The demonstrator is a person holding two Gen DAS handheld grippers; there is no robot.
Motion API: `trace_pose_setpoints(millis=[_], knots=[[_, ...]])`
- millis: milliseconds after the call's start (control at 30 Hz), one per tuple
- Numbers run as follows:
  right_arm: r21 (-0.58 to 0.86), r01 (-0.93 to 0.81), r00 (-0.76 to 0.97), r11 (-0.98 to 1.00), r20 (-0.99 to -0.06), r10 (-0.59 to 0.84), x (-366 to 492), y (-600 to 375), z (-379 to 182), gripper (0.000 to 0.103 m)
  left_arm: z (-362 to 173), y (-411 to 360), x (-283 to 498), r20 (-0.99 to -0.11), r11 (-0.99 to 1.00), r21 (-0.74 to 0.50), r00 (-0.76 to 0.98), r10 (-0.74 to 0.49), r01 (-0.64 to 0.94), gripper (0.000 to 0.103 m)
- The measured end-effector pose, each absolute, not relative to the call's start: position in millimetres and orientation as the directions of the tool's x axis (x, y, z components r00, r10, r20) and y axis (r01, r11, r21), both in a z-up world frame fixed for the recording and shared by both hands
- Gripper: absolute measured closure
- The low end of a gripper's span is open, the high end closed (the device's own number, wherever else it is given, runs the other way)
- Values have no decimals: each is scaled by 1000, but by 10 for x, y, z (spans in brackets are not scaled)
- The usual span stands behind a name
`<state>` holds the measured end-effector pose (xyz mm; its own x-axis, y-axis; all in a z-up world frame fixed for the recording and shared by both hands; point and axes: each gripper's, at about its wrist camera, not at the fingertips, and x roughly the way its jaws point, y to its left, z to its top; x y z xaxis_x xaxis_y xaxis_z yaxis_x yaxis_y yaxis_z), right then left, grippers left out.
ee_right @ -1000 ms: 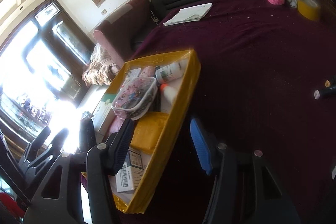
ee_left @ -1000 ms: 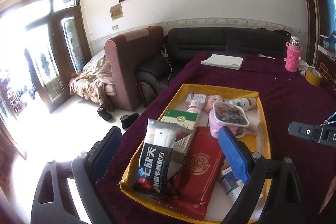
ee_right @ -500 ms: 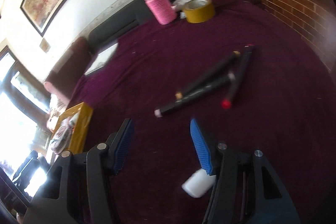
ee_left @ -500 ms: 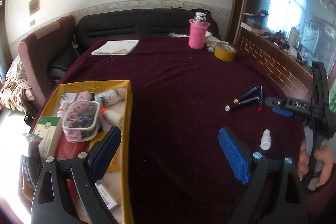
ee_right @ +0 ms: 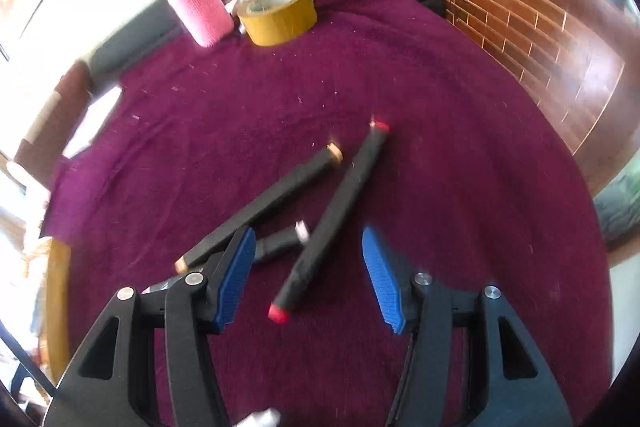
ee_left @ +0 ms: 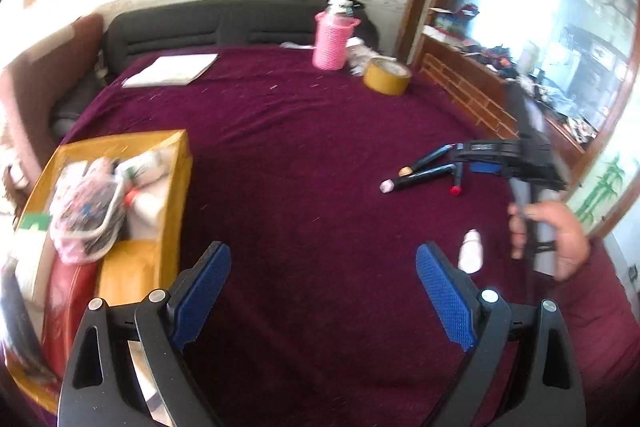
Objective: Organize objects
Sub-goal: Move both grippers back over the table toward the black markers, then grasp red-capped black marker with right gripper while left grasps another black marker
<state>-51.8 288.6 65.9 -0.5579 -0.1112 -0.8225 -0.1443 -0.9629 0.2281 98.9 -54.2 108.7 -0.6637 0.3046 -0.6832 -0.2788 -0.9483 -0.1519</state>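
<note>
Right gripper [ee_right: 308,267]: swung from box [ee_left: 176,163] to markers [ee_right: 336,215], jaws apart over red-capped one. Left gripper [ee_left: 320,291]: jaws apart, idle.

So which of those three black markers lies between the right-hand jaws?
The red-capped black marker; the orange-tipped black marker and white-tipped black marker lie further left.

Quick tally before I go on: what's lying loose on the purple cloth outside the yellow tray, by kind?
Black markers: 3
Small white bottle: 1
Tape roll: 1
Pink-sleeved bottle: 1
White paper pad: 1
Total: 7
</note>
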Motion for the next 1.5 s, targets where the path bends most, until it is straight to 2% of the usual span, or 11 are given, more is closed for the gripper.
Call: trace_pose_setpoints(millis=[100, 333, 567, 600, 633, 700, 800, 1100, 1267, 1400, 1500], knots=[[145, -151, -547, -978, -836, -40, -669, 2824, 566, 88, 1124, -258, 859, -670, -927, -113, -662, 337, -357, 13], [194, -181, -563, -964, -825, -60, -409, 3186, 523, 91, 902, 594, 331, -717, -874, -6, -608, 342, -486, 13], [496, -170, -613, -852, -730, -302, -301, 3663, 347, 91, 417, 1267, -88, -773, -810, 152, -579, 260, -566, 15], [506, -171, -614, -846, -726, -310, -297, 3682, 343, 91, 348, 1299, -152, -790, -812, 135, -556, 258, -568, 23], [504, -170, -612, -847, -727, -310, -292, 3683, 349, 91, 278, 1323, -212, -810, -815, 111, -527, 257, -568, 47], [481, -167, -607, -861, -738, -294, -290, 3636, 377, 91, 250, 1322, -269, -814, -825, 18, -487, 316, -566, 79], [443, -163, -603, -881, -752, -266, -277, 3575, 406, 91, 293, 1320, -206, -822, -830, -7, -470, 322, -558, 92], [421, -174, -604, -890, -760, -241, -259, 3530, 405, 91, 411, 1348, 63, -838, -814, -7, -441, 322, -580, 91], [456, -180, -626, -872, -737, -256, -288, 3565, 378, 90, 270, 1582, 1, -795, -813, 63, -521, 310, -579, 70], [433, -163, -633, -886, -735, -243, -337, 3535, 382, 90, 302, 1397, 39, -808, -830, -31, -474, 349, -558, 92], [385, -158, -633, -909, -746, -206, -323, 3467, 408, 90, 418, 1118, 172, -792, -840, -73, -481, 377, -538, 92]])
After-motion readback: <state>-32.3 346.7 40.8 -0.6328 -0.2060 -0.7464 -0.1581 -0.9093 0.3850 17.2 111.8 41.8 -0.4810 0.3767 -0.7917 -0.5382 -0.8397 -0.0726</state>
